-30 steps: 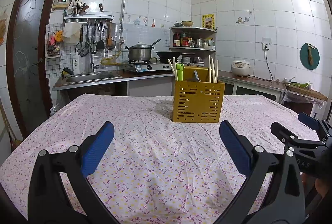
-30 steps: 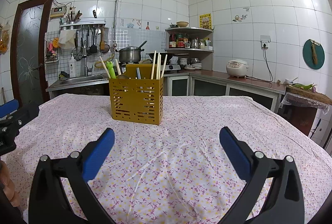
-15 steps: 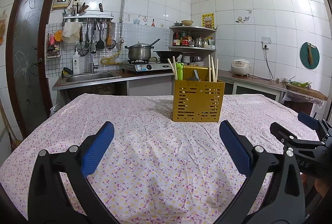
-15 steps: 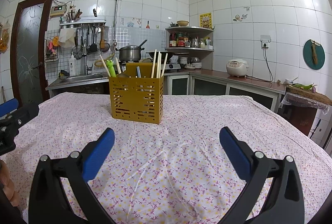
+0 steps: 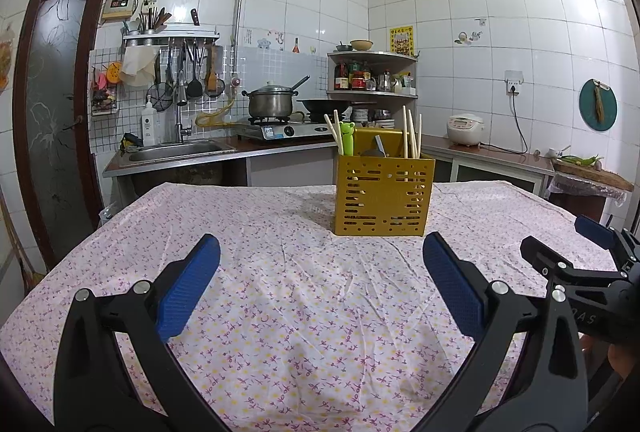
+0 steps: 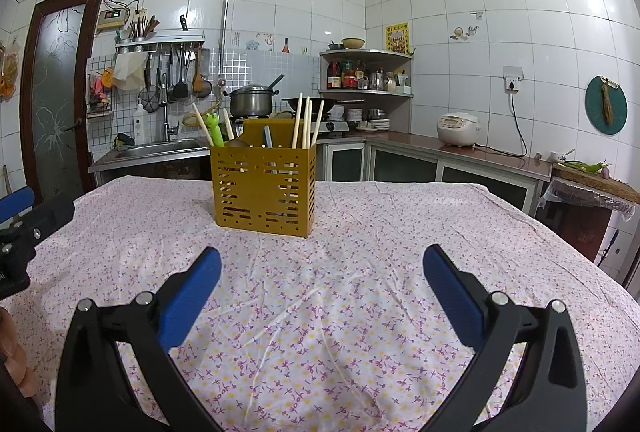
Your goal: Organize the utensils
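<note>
A yellow slotted utensil holder (image 5: 383, 195) (image 6: 264, 187) stands upright on the floral tablecloth (image 5: 288, 272), past both grippers. Wooden chopsticks (image 5: 411, 133) (image 6: 306, 121), a green frog-topped utensil (image 5: 346, 137) (image 6: 215, 129) and a dark-handled utensil (image 5: 379, 147) stick out of it. My left gripper (image 5: 321, 282) is open and empty, low over the cloth, well short of the holder. My right gripper (image 6: 322, 286) is open and empty too. In the left wrist view the right gripper's fingers (image 5: 560, 264) show at the right edge.
The tablecloth (image 6: 360, 292) covers a wide table. Behind it run a sink counter (image 5: 176, 151), a stove with a pot (image 5: 270, 103), a corner shelf of jars (image 5: 372, 77) and a rice cooker (image 5: 465, 129). A hand (image 6: 14, 352) shows at the left edge.
Both views have shifted only slightly; the holder sits a touch lower in the left wrist view. Both grippers stay open and empty.
</note>
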Motion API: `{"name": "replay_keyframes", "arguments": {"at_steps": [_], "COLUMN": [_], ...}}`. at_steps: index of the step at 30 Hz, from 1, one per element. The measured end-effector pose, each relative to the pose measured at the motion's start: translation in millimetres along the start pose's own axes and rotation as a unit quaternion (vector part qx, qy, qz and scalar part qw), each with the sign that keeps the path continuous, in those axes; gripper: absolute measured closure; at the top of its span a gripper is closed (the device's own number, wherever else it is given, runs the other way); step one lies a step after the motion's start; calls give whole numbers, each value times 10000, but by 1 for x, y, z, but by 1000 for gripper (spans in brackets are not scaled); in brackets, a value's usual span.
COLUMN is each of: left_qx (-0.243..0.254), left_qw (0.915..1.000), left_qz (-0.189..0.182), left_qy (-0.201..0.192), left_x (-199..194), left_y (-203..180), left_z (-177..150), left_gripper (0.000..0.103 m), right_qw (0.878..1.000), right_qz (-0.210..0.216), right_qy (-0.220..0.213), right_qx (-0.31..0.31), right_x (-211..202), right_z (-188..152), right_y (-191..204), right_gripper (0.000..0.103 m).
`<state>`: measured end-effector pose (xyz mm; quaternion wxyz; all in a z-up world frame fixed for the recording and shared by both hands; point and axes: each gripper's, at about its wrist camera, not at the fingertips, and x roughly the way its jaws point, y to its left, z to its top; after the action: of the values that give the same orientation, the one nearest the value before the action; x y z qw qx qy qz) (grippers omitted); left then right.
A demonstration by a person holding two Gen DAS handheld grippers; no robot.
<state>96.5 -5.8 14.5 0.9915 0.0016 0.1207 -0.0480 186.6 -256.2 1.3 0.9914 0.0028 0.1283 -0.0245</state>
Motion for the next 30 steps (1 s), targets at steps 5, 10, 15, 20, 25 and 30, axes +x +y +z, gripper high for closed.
{"name": "replay_keyframes", "arguments": {"at_steps": [5,10,15,20,25,30], "left_qx": [3,-23,40,1,-26,21], "left_qw": [10000,10000,10000,10000,10000,9999], "left_qz": [-4,1,48,5,-18,23], "left_qy": [51,43,24,26,56,108], "left_x": [2,2,2,1,3,6], "left_y": [2,2,1,4,4,3], "left_z": [0,1,1,2,3,2], "left_gripper": [5,5,5,5,5,5], "right_qw": [10000,10000,10000,10000,10000,10000], "right_qz": [5,4,4,3,1,0], "right_qy": [-12,-10,-4,-6,-6,-1], "right_qx": [-36,-26,-43,-43,-45,-44], "right_x": [0,0,-1,-1,-1,-1], "right_z": [-1,-1,-1,-1,-1,-1], "right_y": [1,1,1,1,1,0], "right_gripper": [4,4,4,4,4,4]}}
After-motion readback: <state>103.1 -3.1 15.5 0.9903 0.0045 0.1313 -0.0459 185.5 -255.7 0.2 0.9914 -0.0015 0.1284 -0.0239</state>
